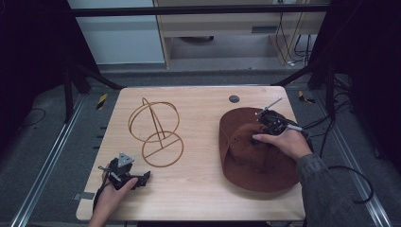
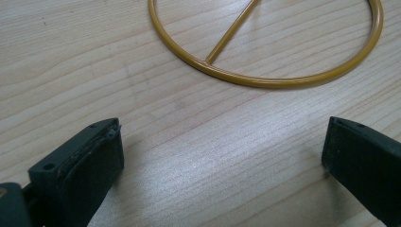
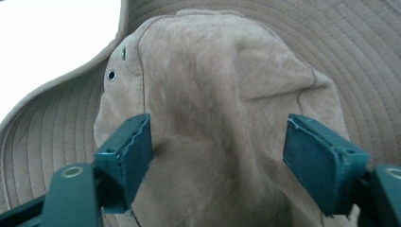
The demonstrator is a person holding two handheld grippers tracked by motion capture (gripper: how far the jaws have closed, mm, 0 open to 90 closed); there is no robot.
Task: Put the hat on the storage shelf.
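A brown hat [image 1: 253, 156] was seen lying on the right half of the wooden table [image 1: 198, 189], with the right gripper [image 1: 265, 126] held over its crown, jaws spread and nothing between them. The left gripper [image 1: 142, 178] was held low near the table's front left, jaws likewise spread, just short of the wire stand [image 1: 156, 132].

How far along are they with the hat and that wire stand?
Nothing looks done yet. The brown hat lies flat on the table, apart from the wire stand. In hand: the right gripper is over the hat's crown, jaws open, not yet closed. The left gripper waits open near the stand's base ring. Presumably, lifting the hat onto the stand remains.
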